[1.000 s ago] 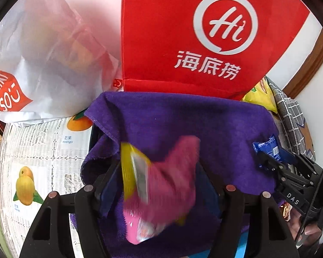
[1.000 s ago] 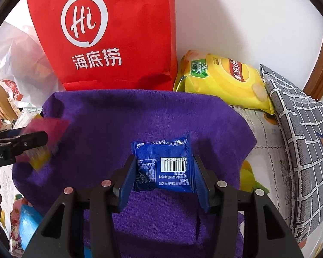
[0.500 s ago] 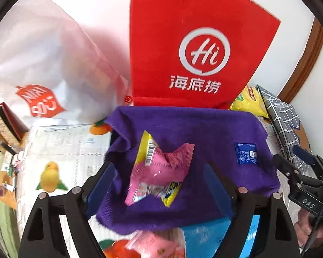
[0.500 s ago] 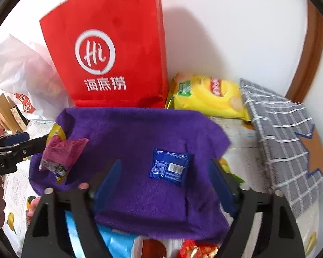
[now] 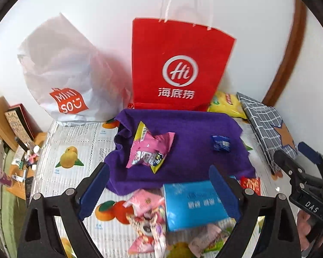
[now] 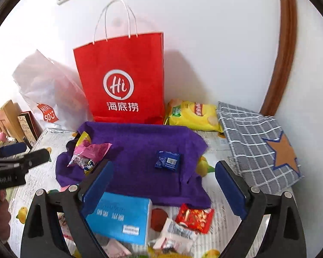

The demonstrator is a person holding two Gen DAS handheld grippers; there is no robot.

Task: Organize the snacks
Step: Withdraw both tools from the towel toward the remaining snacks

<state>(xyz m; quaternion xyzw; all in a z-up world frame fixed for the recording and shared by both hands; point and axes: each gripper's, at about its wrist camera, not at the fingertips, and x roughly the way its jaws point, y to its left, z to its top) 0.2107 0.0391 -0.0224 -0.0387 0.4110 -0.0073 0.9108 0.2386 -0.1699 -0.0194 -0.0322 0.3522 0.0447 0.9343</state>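
Fruit-print bench (image 5: 75, 142) carries our purple cloth (image 5: 189, 129) — pink packet (image 5: 149, 150) at its left, blue packet (image 5: 220, 143) (small) at its right. Left tool (image 5: 157, 185) and right tool (image 6: 163, 180) both gape wide, holding nothing.

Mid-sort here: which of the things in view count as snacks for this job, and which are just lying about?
Part of the job:
- pink snack packet on the purple towel
- small blue packet on the same towel
- red candy packet
- loose packets nearest the camera

Just lying about:
- red paper bag
- white Miniso bag
- grey checked pouch
- blue box
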